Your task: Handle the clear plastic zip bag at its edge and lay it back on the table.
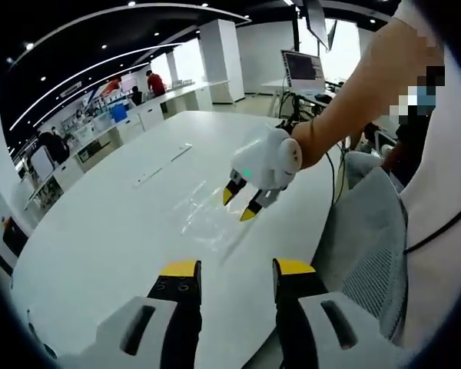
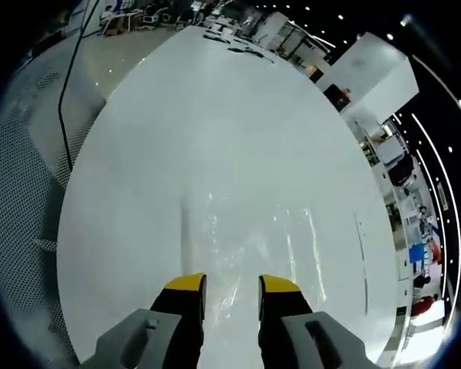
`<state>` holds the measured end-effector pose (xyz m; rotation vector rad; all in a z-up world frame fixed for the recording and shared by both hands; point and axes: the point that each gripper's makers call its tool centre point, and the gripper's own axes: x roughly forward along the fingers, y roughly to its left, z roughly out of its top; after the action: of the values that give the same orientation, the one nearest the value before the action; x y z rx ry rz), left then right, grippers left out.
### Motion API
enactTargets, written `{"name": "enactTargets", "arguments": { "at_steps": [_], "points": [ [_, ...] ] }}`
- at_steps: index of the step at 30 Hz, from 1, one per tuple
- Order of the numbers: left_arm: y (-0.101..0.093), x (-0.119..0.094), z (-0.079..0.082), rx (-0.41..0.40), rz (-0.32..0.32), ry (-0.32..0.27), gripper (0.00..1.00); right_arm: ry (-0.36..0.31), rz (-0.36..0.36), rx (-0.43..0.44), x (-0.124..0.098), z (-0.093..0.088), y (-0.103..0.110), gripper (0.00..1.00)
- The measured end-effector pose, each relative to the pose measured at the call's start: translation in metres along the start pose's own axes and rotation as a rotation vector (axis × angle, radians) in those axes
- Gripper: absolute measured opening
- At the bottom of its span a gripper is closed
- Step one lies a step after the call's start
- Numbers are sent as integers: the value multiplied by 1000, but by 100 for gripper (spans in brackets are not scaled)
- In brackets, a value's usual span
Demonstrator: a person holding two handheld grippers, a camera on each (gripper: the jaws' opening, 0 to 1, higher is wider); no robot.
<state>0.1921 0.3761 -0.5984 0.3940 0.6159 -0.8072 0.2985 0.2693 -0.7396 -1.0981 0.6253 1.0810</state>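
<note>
My right gripper (image 1: pixel 240 204) hovers just above the clear zip bag (image 2: pixel 253 238), which lies flat on the white table (image 2: pixel 215 115), fingers (image 2: pixel 186 284) spread, holding nothing. My left gripper (image 1: pixel 236 269) hangs back, fingers parted, empty. No readable writing.

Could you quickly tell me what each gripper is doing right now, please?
Left gripper: open, holding nothing.
Right gripper: open, just above the clear zip bag lying on the white table.

Clear zip bag (image 2: pixel 253 238) on white table (image 2: pixel 215 115); yellow-tipped right claw (image 2: pixel 233 286).
</note>
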Motion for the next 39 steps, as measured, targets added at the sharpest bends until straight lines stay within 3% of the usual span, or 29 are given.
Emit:
{"name": "enactTargets", "arguments": {
  "at_steps": [19, 27, 36, 39],
  "points": [
    [-11, -2, -21, -25, 7, 6, 36, -65, 11, 166, -24, -3, 13, 38],
    [-15, 0, -34, -41, 9, 4, 37, -106, 10, 268, -36, -7, 22, 44],
    [-17, 6, -47, -83, 4, 3, 39, -206, 19, 464, -55, -4, 36, 55],
    [-17, 8, -55, -95, 5, 6, 40, -214, 14, 489, -61, -8, 38, 58]
  ]
}}
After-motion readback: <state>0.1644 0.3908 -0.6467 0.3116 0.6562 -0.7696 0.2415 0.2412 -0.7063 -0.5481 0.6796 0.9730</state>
